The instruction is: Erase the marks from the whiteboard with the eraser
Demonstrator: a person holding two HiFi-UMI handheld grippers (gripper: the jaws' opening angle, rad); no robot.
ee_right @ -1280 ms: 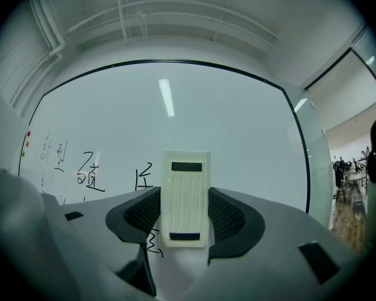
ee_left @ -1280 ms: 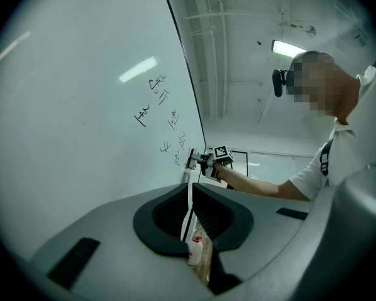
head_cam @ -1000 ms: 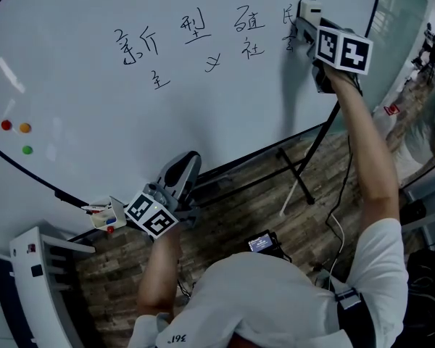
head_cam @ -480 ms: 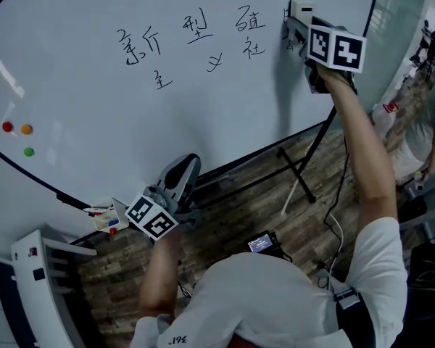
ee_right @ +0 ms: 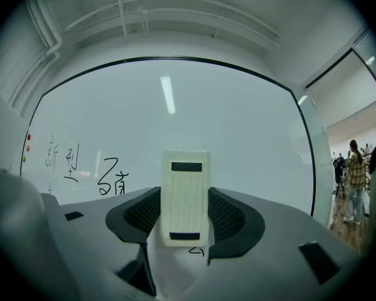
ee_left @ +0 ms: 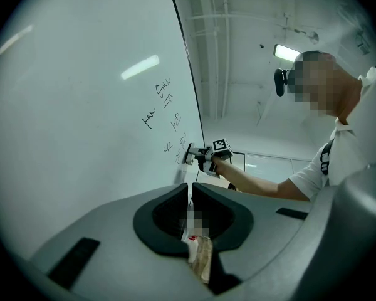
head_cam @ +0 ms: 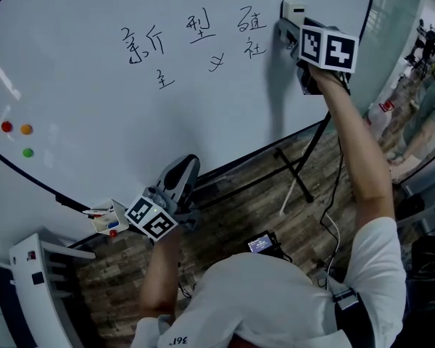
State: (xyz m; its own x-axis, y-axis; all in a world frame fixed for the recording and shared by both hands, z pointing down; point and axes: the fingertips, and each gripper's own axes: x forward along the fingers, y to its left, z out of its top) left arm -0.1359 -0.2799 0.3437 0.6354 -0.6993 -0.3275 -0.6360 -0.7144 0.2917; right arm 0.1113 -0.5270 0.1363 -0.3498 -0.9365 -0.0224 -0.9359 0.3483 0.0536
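Black handwritten marks (head_cam: 196, 38) run across the upper part of the big whiteboard (head_cam: 94, 93). My right gripper (head_cam: 291, 22) is at the board's upper right, shut on the white eraser (head_cam: 292, 9), which is pressed against the board just right of the last full characters. In the right gripper view the eraser (ee_right: 185, 196) stands upright between the jaws, with marks (ee_right: 113, 182) to its left and a small stroke (ee_right: 196, 251) below it. My left gripper (head_cam: 181, 169) hangs low near the board's bottom edge, jaws together and holding nothing (ee_left: 189, 196).
Red (head_cam: 6, 126), orange (head_cam: 26, 129) and green (head_cam: 27, 152) magnets sit on the board's left side. A small tray with markers (head_cam: 105, 217) hangs at the lower edge. The board's stand legs (head_cam: 297, 176) rest on the wooden floor. People (head_cam: 420, 114) stand at far right.
My right gripper has slid the eraser up and to the left along the board, over the rightmost character. The left gripper has stayed still.
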